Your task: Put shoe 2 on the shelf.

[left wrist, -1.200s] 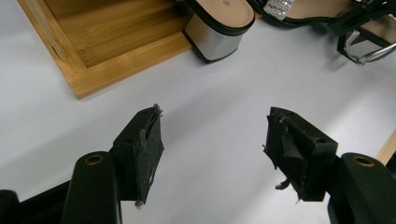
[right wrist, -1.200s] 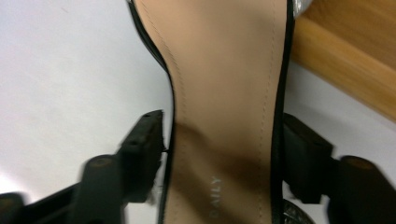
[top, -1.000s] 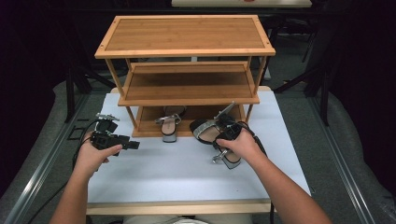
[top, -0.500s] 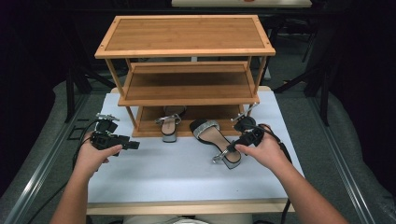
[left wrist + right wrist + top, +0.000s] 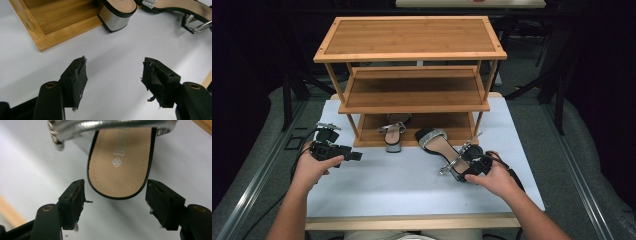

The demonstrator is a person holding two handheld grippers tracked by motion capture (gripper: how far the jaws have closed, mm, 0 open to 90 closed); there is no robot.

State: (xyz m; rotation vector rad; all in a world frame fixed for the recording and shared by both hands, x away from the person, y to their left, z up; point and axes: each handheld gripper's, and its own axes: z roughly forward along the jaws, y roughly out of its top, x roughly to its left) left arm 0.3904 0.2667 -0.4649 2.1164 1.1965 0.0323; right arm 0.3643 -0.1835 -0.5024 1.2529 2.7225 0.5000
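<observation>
Two claws are sitting over the white tabletop (image 5: pixel 412 185), one in each hand. Going from the left, the left hand (image 5: pixel 312 167) is holding the left claw (image 5: pixel 354 156) near the left edge, just in front of the wooden shoe rack (image 5: pixel 412 95). Its jaws are standing wide apart with nothing between them, and they are pointing to the right, toward the shoes. In the left gripper view, the left claw (image 5: pixel 113 75) is looking at bare white tabletop, with the corner of the rack's bottom shelf up ahead.

Next, a first sandal (image 5: pixel 393 132) is lying half on the bottom shelf, and its silver block heel (image 5: pixel 116 21) is hanging out over the front edge. Just to its right, the second sandal (image 5: pixel 442 147) is lying on the tabletop in front of the rack, with its toe by the shelf and its heel pointing at the person.

On the right, the right hand (image 5: pixel 497 177) is holding the right claw (image 5: pixel 462 167) right at that heel end. In the right gripper view, the right claw (image 5: pixel 115 195) is open wide, and the tan heel part of the second sandal (image 5: pixel 120 162) is sitting between the jaws but not touching them. A silver strap (image 5: pixel 107 127) is crossing above it.

Since half a second ago, the right hand has been moving down and left, coming in behind the sandal's heel. The left hand and both sandals are staying where they were.
</observation>
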